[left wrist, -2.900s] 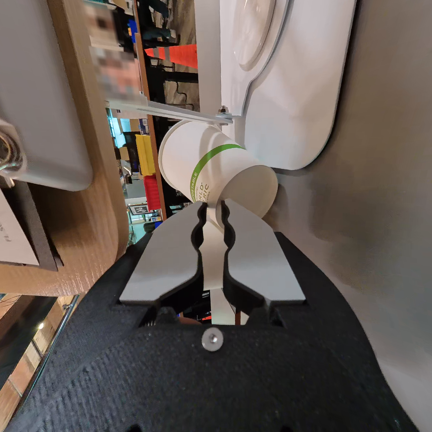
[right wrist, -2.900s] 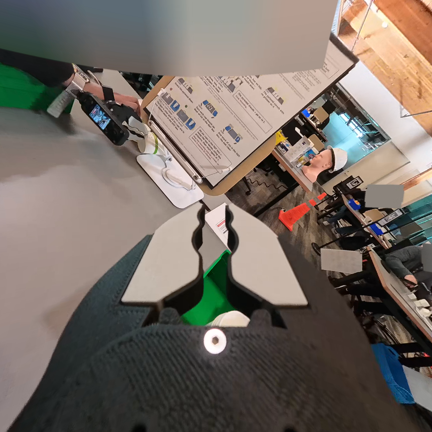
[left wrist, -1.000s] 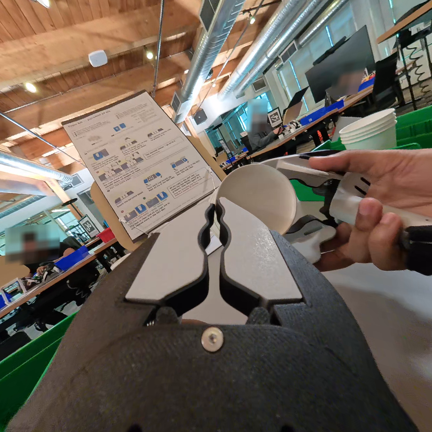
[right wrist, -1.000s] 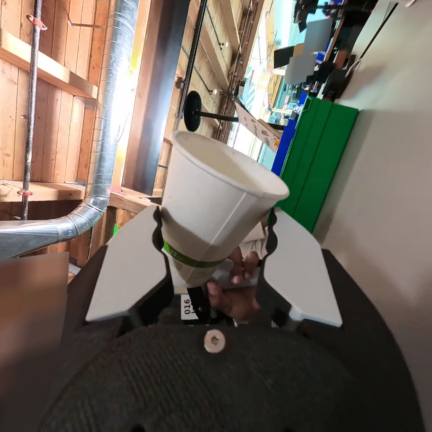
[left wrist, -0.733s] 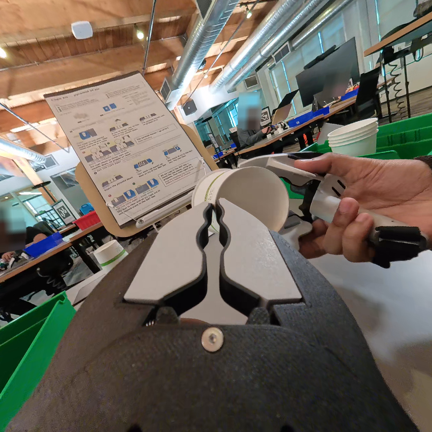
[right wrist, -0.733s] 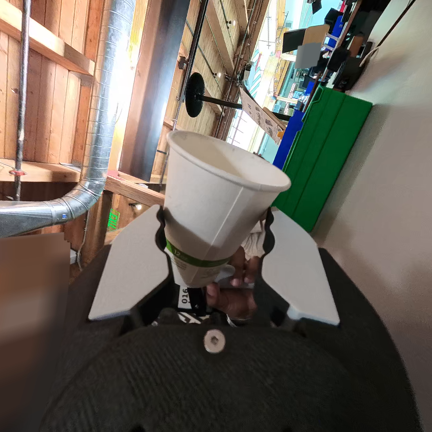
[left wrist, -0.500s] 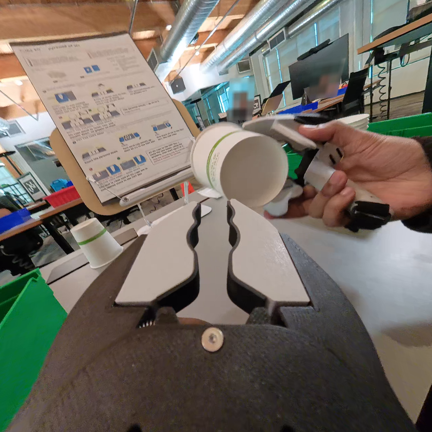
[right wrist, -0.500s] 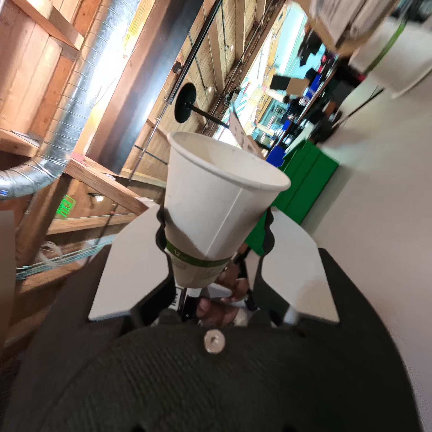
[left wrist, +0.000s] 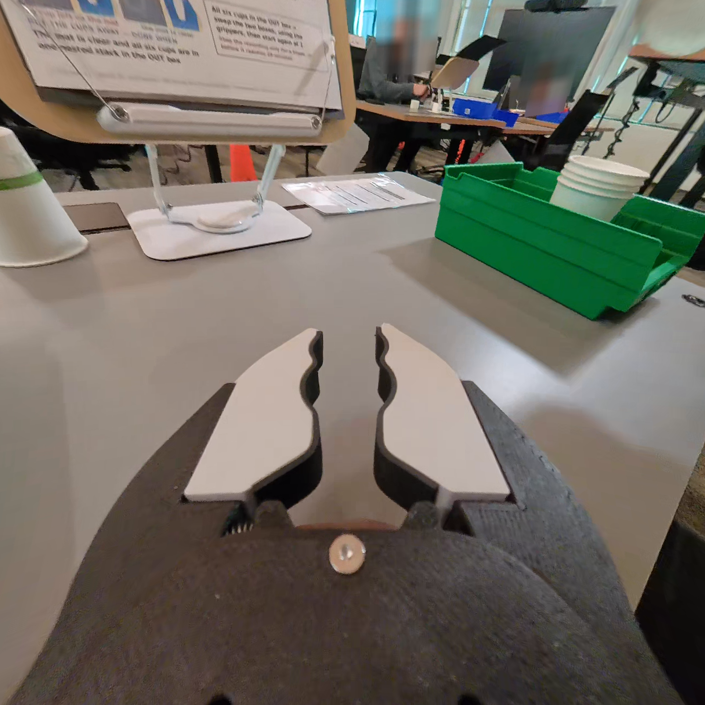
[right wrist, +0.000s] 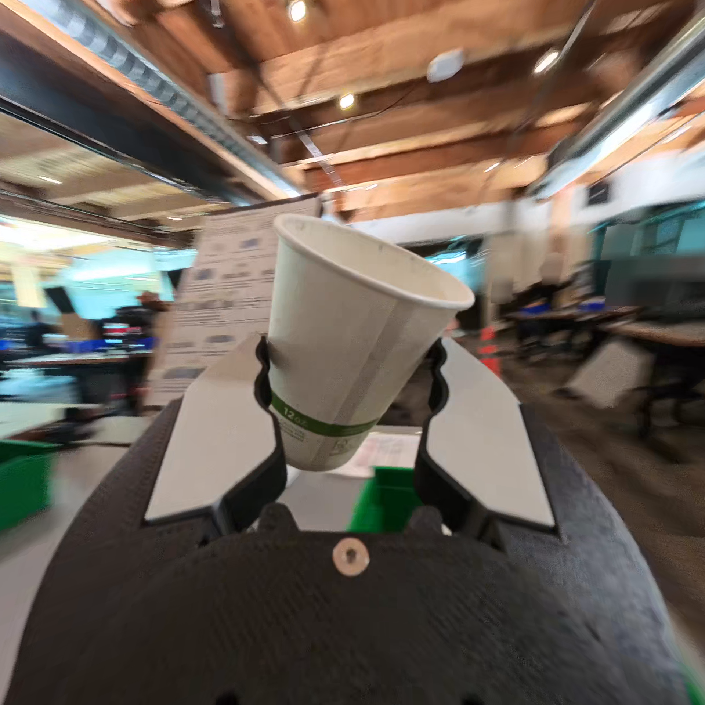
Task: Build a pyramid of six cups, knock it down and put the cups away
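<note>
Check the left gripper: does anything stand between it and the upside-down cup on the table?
Nothing visible does. The left gripper is open over bare grey table. The upside-down cup stands far to its left; the document stand's base sits beside that path, not across it.

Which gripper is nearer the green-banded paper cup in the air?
Right. The right gripper clamps the cup; the left gripper is empty over the table.
</note>
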`<state>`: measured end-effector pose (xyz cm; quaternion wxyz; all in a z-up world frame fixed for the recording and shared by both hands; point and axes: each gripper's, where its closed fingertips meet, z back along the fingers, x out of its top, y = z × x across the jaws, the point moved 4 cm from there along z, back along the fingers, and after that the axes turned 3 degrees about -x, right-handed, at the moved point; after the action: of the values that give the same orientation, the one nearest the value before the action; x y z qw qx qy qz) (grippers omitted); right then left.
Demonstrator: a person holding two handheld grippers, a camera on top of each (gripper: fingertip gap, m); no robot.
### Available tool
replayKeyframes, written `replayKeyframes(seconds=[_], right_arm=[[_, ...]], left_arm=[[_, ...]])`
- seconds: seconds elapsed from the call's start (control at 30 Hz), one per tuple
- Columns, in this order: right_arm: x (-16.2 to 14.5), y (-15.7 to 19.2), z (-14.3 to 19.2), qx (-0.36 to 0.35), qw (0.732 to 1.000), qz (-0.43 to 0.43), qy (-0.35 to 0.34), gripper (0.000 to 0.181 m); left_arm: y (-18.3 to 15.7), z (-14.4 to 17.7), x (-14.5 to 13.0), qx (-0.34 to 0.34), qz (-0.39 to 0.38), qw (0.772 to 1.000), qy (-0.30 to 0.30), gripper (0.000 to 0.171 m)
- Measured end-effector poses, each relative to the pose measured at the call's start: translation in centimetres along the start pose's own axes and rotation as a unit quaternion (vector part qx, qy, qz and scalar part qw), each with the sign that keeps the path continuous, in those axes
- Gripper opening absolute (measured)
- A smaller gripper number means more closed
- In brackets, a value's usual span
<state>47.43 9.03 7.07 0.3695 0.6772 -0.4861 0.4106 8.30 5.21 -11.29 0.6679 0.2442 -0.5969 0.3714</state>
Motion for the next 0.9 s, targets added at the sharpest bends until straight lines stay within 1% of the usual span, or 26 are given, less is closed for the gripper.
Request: replayKeyframes(seconds=[0.03, 0.1, 0.13, 0.2, 0.27, 0.37, 0.47, 0.6, 0.77, 0.9], right_arm=[[0.7, -2.2, 0.9, -0.042, 0.998, 0.048, -0.014, 0.083], [0.9, -5.6, 2.5, -0.104, 0.987, 0.125, -0.013, 0.083], [0.5, -6.7, 3.1, -0.122, 0.982, 0.147, -0.006, 0.083], [-1.1, -8.0, 3.9, -0.139, 0.978, 0.154, 0.014, 0.083], [-3.0, -8.3, 4.1, -0.134, 0.98, 0.145, 0.04, 0.083], [-4.9, -8.0, 3.9, -0.133, 0.971, 0.185, 0.068, 0.083], [-5.6, -8.0, 3.4, -0.128, 0.964, 0.221, 0.076, 0.083], [-6.7, -8.0, 2.2, -0.111, 0.967, 0.209, 0.097, 0.084], [-7.7, -8.2, 1.7, -0.116, 0.96, 0.223, 0.126, 0.084], [-8.2, -8.6, 1.5, -0.115, 0.963, 0.197, 0.144, 0.084]], left_arm=[[0.0, -0.3, -0.2, -0.006, -0.004, 1.0, 0.006, 0.029], [0.0, -1.0, -0.5, -0.008, -0.016, 1.0, 0.016, 0.03], [0.0, -1.3, -0.6, -0.01, -0.019, 1.0, 0.021, 0.031], [-0.1, -1.8, -0.4, -0.01, -0.02, 1.0, 0.019, 0.03], [-0.3, -2.3, -0.2, -0.013, -0.003, 1.0, 0.018, 0.028], [-0.8, -2.9, -0.3, -0.033, 0.025, 0.999, 0.029, 0.029], [-1.0, -3.2, -0.5, -0.034, 0.012, 0.999, 0.027, 0.027], [-1.3, -3.3, -0.6, -0.041, -0.004, 0.999, 0.03, 0.027], [-0.8, -2.7, -0.5, -0.025, -0.012, 0.999, 0.027, 0.028], [-0.3, -2.2, -0.5, -0.017, -0.008, 0.999, 0.026, 0.027]])
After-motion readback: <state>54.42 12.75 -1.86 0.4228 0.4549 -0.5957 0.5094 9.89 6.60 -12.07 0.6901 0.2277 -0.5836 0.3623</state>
